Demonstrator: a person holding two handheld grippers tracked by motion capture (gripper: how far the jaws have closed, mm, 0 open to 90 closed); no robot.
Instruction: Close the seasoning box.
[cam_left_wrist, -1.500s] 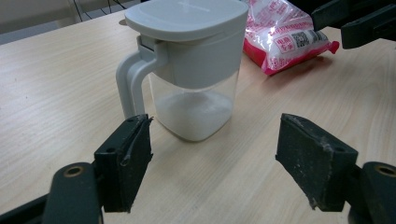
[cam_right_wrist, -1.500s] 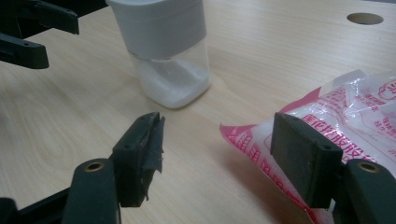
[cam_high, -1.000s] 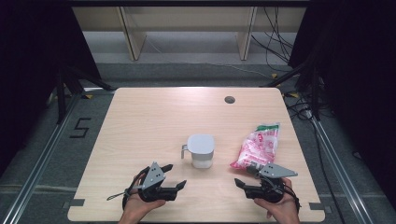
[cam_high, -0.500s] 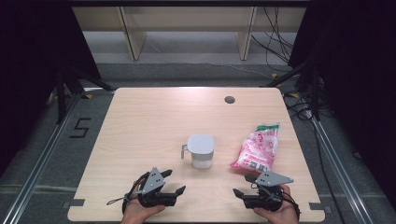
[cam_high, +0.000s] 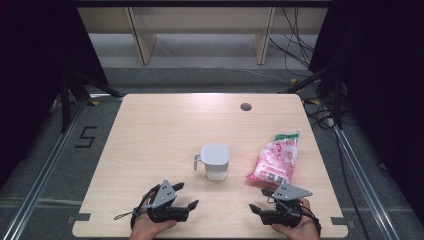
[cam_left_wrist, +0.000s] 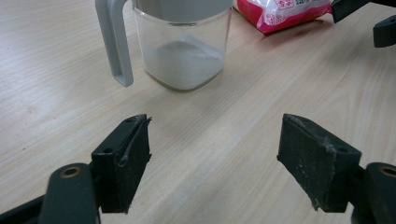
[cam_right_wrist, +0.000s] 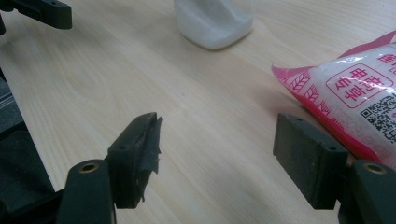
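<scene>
Pale wooden table (grey floor).

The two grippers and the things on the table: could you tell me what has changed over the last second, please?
The right gripper has drawn back slightly toward the table's near edge, away from the pink bag; its jaws are open and empty. The left gripper, also open, the lidded jug and the bag stayed put.

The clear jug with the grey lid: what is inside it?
The jug holds a low heap of white powder or grains on its bottom. The grey lid covers its upper part, so nothing can be seen there.
</scene>
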